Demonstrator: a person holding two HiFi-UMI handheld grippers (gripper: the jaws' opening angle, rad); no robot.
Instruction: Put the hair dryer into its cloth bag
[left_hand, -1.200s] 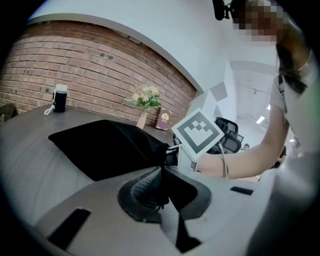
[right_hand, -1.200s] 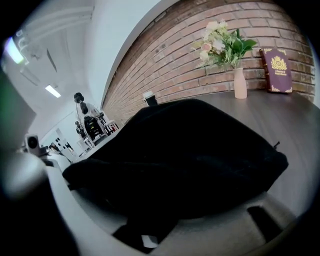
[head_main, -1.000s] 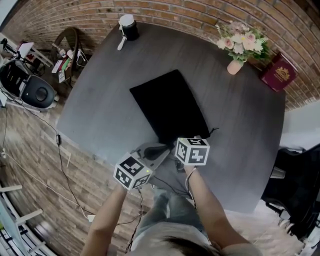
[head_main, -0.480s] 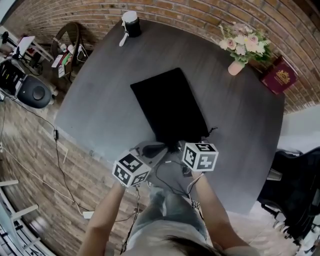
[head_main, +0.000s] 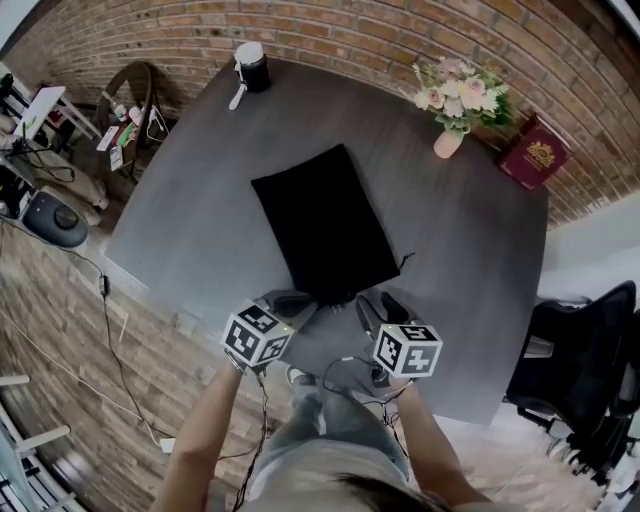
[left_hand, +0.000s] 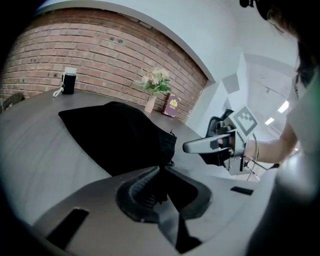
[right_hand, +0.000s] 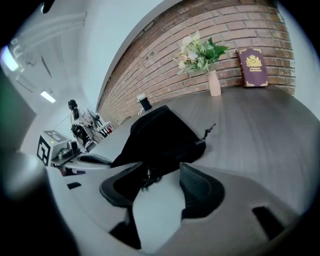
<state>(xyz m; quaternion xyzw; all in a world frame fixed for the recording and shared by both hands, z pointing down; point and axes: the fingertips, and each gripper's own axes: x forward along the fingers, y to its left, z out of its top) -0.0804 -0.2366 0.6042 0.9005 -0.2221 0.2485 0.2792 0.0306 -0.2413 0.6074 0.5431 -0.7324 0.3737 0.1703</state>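
The left fingers (left_hand: 141, 192) pinch the bag (left_hand: 115, 135); right fingers (right_hand: 201, 192), just narrowed, empty.

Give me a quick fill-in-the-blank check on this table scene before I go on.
The left gripper is ___ on the near edge of the bag. The bag is ___ in colour. The vase holds ___. The book stands by a ___ wall.
Missing words: shut; black; flowers; brick.
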